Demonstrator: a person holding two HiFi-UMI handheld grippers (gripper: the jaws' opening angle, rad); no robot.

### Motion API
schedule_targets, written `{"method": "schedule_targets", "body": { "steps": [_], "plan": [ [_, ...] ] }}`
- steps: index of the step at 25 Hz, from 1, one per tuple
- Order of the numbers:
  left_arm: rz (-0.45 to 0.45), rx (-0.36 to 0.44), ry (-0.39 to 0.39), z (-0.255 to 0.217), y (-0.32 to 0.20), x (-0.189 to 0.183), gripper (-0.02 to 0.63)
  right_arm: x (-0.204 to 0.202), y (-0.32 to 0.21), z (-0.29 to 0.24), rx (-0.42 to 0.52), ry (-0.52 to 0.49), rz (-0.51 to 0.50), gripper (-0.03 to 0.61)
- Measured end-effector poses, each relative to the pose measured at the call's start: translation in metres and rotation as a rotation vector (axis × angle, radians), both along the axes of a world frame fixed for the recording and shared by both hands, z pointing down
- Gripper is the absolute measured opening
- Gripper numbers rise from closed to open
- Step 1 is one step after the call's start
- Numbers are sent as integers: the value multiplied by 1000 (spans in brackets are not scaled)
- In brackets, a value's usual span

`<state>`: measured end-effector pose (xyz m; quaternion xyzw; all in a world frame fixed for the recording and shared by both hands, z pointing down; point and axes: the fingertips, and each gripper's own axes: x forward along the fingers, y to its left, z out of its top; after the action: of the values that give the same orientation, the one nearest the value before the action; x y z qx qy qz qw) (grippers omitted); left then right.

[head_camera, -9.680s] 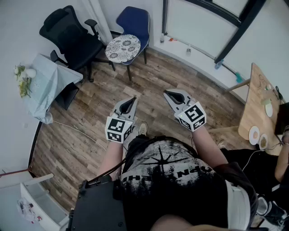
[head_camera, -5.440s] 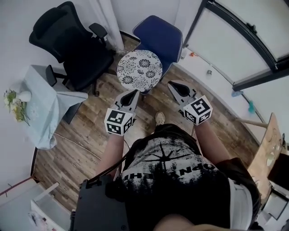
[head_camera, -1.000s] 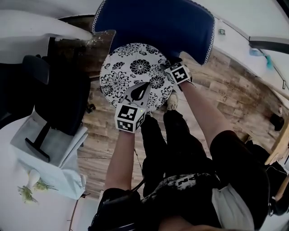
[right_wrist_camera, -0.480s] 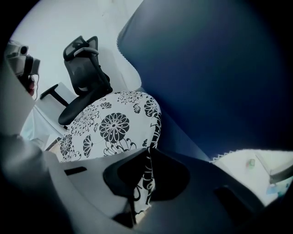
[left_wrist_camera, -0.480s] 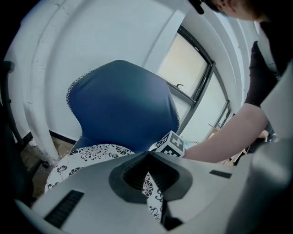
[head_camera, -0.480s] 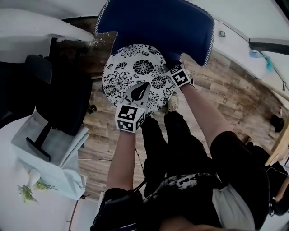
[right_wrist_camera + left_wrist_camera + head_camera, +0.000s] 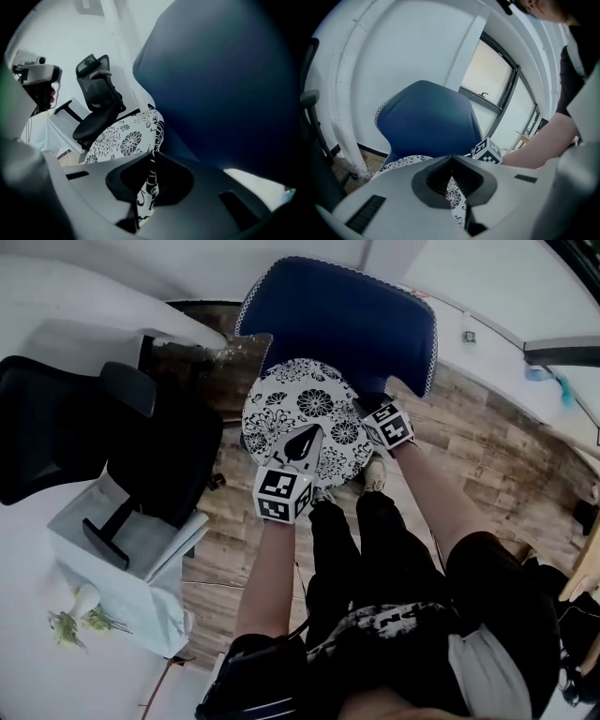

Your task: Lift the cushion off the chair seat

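Black-and-white cushion (image 7: 300,413): round, floral print, lying over the seat of the blue chair (image 7: 347,315), just in front of its backrest. I cannot tell whether it is clear of the seat.
Left gripper (image 7: 307,434): I find it at the cushion's near rim. Its 2 jaws are closed on that rim, with printed fabric pinched between the pads.
Right gripper (image 7: 151,161): at the cushion's right-hand rim, close to the backrest. Its jaws have just been closing and clamp a fold of the printed edge, which shows between them.
Grip spacing: I note both grippers on the 1 cushion, apart along its rim.
Black office chair (image 7: 94,418): beside the blue chair, left in the head view, apart from the cushion.
Floor (image 7: 487,465): wood planks. The person's legs (image 7: 375,540) stand just before the blue chair.
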<state>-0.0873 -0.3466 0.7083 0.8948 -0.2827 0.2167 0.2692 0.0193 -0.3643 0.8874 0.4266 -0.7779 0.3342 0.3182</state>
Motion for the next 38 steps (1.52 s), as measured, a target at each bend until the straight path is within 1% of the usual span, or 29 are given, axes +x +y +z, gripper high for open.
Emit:
{"method": "schedule_targets", "body": {
  "steps": [5,7,13,18,21,25,31,33,38],
  "plan": [
    [-5,43,-23,-34,-8,1,12,-5,-7,-54,67,-54,-38,29],
    [-2,57,-30,-49,-7,0,12,-5,-8,-80,98,-73,-37,29],
    [-25,109,-42,-92,-15,-14,12,-7,-14,-161,195,-84,-32,29],
    [-39,143,-18,-129,-26,-15,12,-1,-18,-233,286,-98,-13,29],
    [-39,182,-8,-155,-36,-18,12,-2,-22,-272,344,-97,-10,29],
    [-41,234,-28,-181,-43,-28,12,1,-22,-319,417,-85,-9,29],
    [-48,306,-35,-221,-54,-34,12,13,-33,-384,525,-106,26,29],
    [-46,336,-47,-233,-58,-35,12,14,-37,-407,561,-117,24,29],
    [-62,400,-45,-258,-68,-39,12,12,-46,-470,683,-144,6,29]
  ]
}}
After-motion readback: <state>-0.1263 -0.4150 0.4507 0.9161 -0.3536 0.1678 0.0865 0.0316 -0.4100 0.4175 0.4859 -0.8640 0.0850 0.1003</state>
